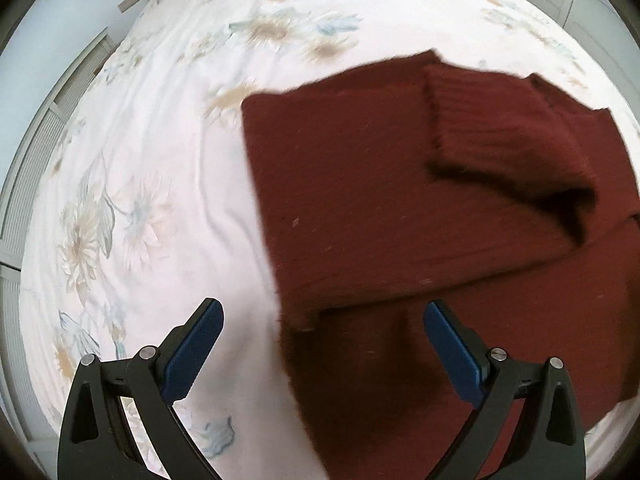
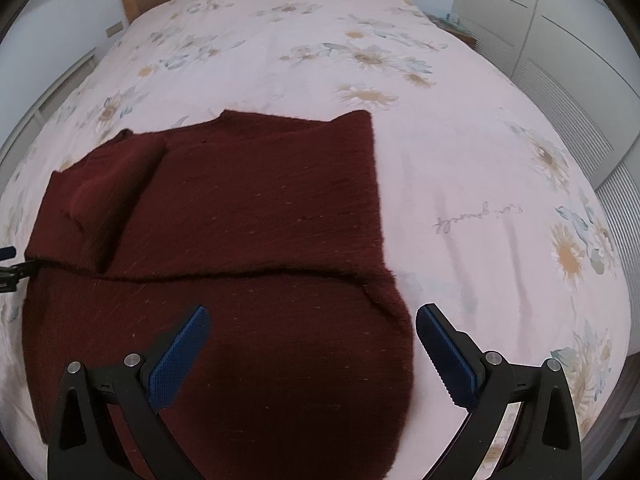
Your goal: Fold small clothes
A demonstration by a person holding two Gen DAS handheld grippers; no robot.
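Sweater of dark red ribbed knit lies partly folded on a bed with a pale pink floral cover, one sleeve laid across its upper part. The left hand-held gripper hangs over the garment's left edge, the right hand-held gripper over its right edge; both have blue-padded jaws spread wide, gripping nothing.

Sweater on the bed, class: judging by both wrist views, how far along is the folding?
Done: the sweater lies on the bed with its top part folded down over the body, and a sleeve laid across. In hand: nothing; the left gripper and right gripper hover over its near edge, jaws open. Left: likely another fold to make it compact.
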